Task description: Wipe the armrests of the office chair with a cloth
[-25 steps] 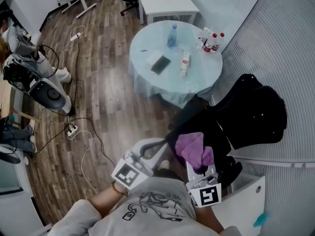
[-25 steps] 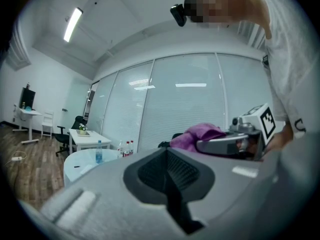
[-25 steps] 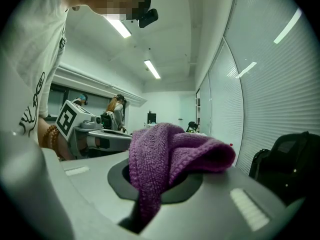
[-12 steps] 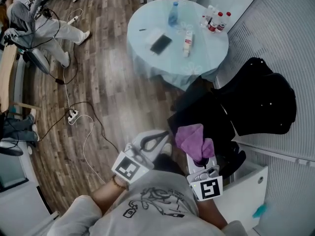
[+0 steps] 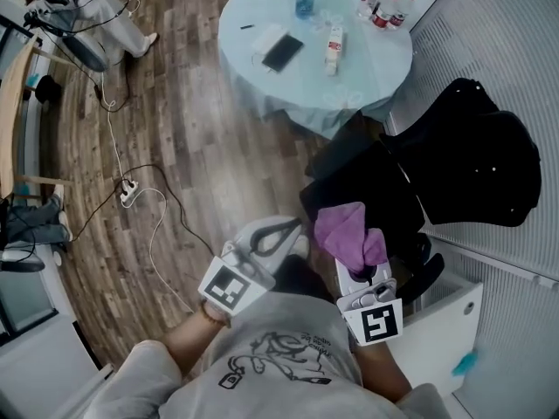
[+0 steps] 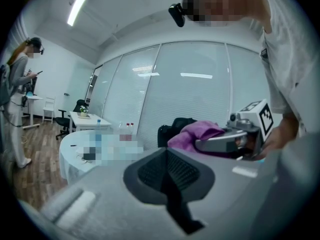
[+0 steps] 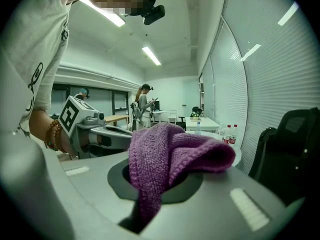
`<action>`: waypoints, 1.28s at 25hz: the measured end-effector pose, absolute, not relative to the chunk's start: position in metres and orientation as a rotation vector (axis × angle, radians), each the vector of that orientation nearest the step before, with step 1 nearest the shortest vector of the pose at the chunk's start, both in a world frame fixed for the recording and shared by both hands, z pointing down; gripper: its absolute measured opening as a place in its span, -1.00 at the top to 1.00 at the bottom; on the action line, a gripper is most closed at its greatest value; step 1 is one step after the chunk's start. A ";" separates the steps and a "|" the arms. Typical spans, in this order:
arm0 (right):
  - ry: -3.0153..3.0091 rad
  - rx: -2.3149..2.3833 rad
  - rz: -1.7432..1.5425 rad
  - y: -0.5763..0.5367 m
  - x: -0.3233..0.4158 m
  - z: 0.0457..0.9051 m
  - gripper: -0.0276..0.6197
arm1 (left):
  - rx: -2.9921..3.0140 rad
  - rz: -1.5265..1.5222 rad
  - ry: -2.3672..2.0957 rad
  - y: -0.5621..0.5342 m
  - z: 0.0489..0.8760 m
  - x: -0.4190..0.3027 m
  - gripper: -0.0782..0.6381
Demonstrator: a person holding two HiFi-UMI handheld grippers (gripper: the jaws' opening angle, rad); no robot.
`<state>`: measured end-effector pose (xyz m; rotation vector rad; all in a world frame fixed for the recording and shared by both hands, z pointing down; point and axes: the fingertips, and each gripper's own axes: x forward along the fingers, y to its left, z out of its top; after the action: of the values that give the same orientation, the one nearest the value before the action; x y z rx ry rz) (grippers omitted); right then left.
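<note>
Right gripper view: right gripper [image 7: 152,194] jaws are clamping tight on a purple, coarse-knit cloth [image 7: 172,151], its soft folds bulging over them. Left gripper [image 6: 167,176] jaws are meeting, nothing between. Head view: cloth is showing against the black office chair [image 5: 463,164], near edge.

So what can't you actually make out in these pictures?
- Armrests of the office chair: head view, black on black, partly behind the purple cloth in the right tongs.
- Things on the round table: left gripper view, a mosaic patch covers them.
- Labels on the bottles: head view, too small.
</note>
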<state>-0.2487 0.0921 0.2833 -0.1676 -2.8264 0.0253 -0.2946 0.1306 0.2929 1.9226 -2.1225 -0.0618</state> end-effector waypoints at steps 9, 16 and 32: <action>-2.786 -0.173 -0.005 0.048 -0.285 0.341 0.82 | 1.914 -0.049 -2.094 0.093 0.344 -0.329 0.77; -2.751 -0.187 -0.022 0.026 -0.308 0.404 0.82 | 1.933 -0.002 -2.073 0.064 0.400 -0.347 0.77; -2.593 -0.236 0.019 -0.002 -0.361 0.564 0.82 | 1.939 0.076 -2.017 0.022 0.524 -0.383 0.77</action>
<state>-0.3607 -0.0019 0.5643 -0.2361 -2.5927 0.0195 -0.3826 0.0215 0.5236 1.9386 -2.0166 0.0762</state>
